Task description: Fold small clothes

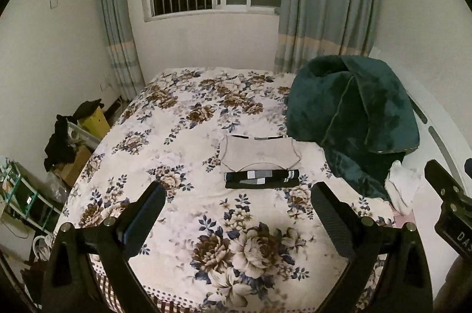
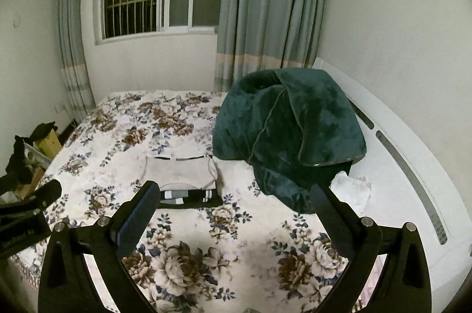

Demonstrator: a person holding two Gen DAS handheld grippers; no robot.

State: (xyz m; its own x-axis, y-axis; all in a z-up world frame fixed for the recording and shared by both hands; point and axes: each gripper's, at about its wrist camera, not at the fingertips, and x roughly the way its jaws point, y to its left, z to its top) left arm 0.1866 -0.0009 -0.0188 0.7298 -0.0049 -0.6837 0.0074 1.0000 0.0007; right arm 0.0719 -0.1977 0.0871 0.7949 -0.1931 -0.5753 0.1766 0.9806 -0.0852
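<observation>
A folded beige garment (image 1: 259, 153) lies flat on the floral bedspread (image 1: 183, 136), with a folded black, grey and white garment (image 1: 261, 179) against its near edge. Both also show in the right wrist view, the beige one (image 2: 180, 170) and the black one (image 2: 191, 196). My left gripper (image 1: 239, 195) is open and empty, held above the bed a little short of the black garment. My right gripper (image 2: 236, 195) is open and empty, to the right of the clothes. The right gripper's body shows at the left view's right edge (image 1: 451, 204).
A bunched dark green blanket (image 1: 354, 118) sits on the bed right of the clothes, with a white cloth (image 1: 402, 186) beside it. The white headboard (image 2: 413, 153) runs along the right. Boxes and dark clothes (image 1: 67, 142) stand off the bed's left side. Window and curtains are behind.
</observation>
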